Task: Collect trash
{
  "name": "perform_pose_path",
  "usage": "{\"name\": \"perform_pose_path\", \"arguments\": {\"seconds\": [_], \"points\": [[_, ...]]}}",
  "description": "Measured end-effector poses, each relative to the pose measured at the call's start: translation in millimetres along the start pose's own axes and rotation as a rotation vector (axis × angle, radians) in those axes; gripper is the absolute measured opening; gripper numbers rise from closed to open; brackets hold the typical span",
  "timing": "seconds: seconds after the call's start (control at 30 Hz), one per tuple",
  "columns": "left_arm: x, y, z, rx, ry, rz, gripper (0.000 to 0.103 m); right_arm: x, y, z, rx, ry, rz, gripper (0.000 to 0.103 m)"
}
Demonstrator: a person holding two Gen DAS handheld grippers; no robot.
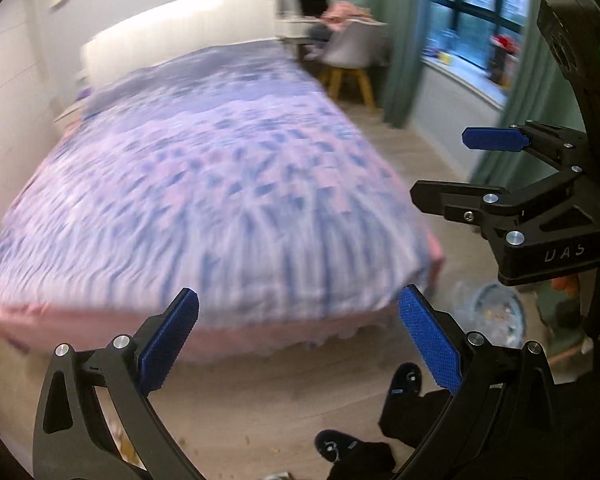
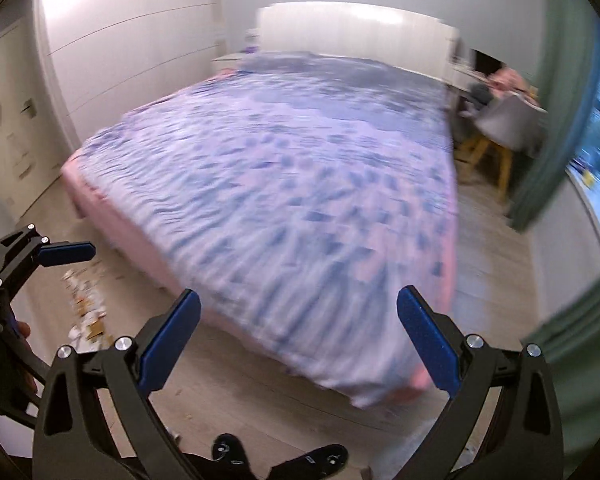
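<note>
Both views are motion-blurred. My left gripper [image 1: 298,336] is open and empty, held above the floor near the foot of the bed [image 1: 204,184]. My right gripper [image 2: 298,338] is open and empty too; it also shows in the left wrist view [image 1: 444,168] at the right. Scattered paper scraps [image 2: 86,300] lie on the wood floor left of the bed [image 2: 300,184]. A round trash bin [image 1: 496,312] with a clear bag and bits inside stands on the floor by the bed's right corner.
A grey chair [image 1: 350,54] and desk stand beyond the bed by green curtains [image 1: 404,40] and a window. White wardrobes [image 2: 112,40] line the left wall. The person's dark slippers [image 1: 404,380] are on the floor below.
</note>
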State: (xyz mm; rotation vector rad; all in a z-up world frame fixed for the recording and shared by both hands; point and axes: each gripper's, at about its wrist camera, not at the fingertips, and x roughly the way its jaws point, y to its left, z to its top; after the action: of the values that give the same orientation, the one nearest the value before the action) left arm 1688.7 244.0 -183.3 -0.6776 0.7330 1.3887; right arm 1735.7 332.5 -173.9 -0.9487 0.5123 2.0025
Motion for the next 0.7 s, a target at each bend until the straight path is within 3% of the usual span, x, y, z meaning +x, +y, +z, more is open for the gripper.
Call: {"name": "perform_pose_path", "arguments": {"seconds": [0.43, 0.7], "points": [[-90.9, 118.2, -128.2, -0.474, -0.01, 0.354, 0.097, 37.2, 166.3, 30.4, -0.332, 0.069, 0.278, 0.096], [-113.5, 156.6, -176.3, -0.702, -0.01, 0.42, 0.097, 60.1, 240.2, 43.8, -0.525, 0.092, 0.453, 0.096]]}}
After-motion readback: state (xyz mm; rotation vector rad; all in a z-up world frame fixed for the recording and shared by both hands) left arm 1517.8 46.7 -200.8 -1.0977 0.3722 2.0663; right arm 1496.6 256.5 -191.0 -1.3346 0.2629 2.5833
